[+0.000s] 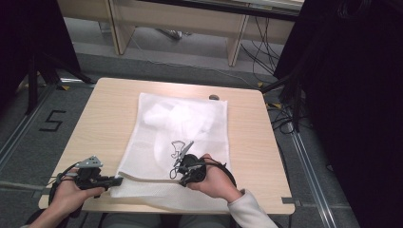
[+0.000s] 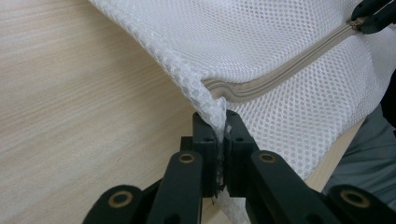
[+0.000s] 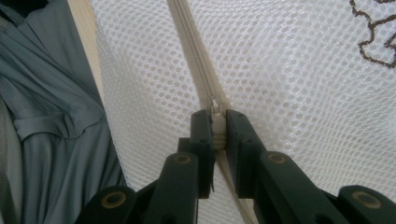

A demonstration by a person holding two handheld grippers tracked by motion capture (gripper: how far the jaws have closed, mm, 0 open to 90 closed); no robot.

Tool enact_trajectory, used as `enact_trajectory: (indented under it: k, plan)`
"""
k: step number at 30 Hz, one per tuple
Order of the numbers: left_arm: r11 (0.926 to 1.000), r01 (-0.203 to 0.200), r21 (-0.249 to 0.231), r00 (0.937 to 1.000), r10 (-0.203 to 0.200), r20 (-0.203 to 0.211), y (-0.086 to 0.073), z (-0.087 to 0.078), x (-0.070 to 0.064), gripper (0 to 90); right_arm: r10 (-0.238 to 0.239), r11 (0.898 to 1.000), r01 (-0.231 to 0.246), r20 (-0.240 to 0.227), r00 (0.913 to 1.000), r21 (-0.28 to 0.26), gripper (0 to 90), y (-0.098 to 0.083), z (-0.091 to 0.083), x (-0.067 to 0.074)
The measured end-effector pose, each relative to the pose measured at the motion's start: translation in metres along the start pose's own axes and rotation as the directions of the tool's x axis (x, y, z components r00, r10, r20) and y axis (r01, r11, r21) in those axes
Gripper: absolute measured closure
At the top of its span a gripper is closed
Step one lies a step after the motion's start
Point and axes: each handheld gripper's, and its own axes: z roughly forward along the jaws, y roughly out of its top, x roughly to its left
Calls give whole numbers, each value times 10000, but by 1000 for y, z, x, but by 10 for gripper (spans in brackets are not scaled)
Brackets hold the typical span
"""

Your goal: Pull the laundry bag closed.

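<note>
A white mesh laundry bag (image 1: pixel 183 137) lies flat on the wooden table (image 1: pixel 104 118), with white cloth inside it and a dark squiggle print (image 1: pixel 178 148) near its middle. A beige zipper (image 2: pixel 285 74) runs along the bag's near edge. My left gripper (image 1: pixel 114 181) is shut on the bag's near left corner (image 2: pixel 212 109), where the zipper ends. My right gripper (image 1: pixel 183 176) is shut on the zipper pull (image 3: pixel 215 116), partway along the zipper (image 3: pixel 187 37). In the left gripper view the right gripper's tip (image 2: pixel 373 16) sits at the far end of the zipper.
A small dark object (image 1: pixel 214 97) lies on the table past the bag's far right corner. The person's grey clothing (image 3: pixel 51 130) hangs below the table's near edge. Black curtains, cables and wooden furniture legs stand around the table.
</note>
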Motion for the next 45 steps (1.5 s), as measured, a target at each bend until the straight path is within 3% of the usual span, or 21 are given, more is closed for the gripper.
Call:
enact_trajectory:
  k: [2,3,5,8,12,14,16,23,29,36,38,39,41,42,45]
  plan:
    - [10000,4,-7,10000,-4,19,0,0,0,853,31,9999,-29,-180,9998,121,822,0,-1,-1]
    - [10000,-19,3,10000,19,5,0,0,0,853,-219,9998,218,-194,9996,-7,823,0,0,-2]
    - [10000,2,4,10000,-2,-33,0,0,0,853,-151,9999,151,67,9999,0,823,-1,-1,-1]
    - [10000,-8,-12,10000,8,-17,0,0,0,853,22,10000,-22,26,10000,23,823,-3,-1,-1]
    - [10000,-2,9,10000,2,-20,0,0,0,853,-86,9999,86,-1,10000,-108,822,-5,-2,-2]
    - [10000,-31,30,10000,31,-16,0,0,0,853,262,9996,-263,-148,9995,-89,823,-6,-3,-1]
    - [10000,-3,10,10000,3,-9,0,0,0,853,108,9999,-108,44,9999,-8,823,-7,-3,-2]
    - [10000,-19,17,10000,19,-2,0,0,0,853,-187,9998,186,-53,9998,-117,822,-7,-3,-3]
    - [10000,-39,7,10000,39,-47,0,0,0,853,56,9999,-58,-175,9998,-123,822,-8,-4,-1]
    - [10000,-11,5,10000,11,6,0,0,0,853,130,9999,-130,70,9999,99,822,-9,-5,-1]
    - [10000,-43,33,10000,43,-12,0,0,0,853,-70,10000,70,7,10000,-60,822,-10,-5,-3]
    - [10000,-55,30,10000,55,-26,0,0,0,853,188,9998,-189,-95,9998,-119,822,-11,-5,-2]
    - [10000,-55,48,10000,55,11,0,0,0,852,-32,10000,32,-11,10000,-79,823,-12,-6,-4]
    - [10000,-54,42,10000,54,-23,0,0,0,853,154,9998,-157,-201,9997,-125,823,-13,-6,-3]
    - [10000,-72,60,10000,73,-37,0,0,0,853,91,9999,-91,46,9999,-61,823,-14,-7,-4]
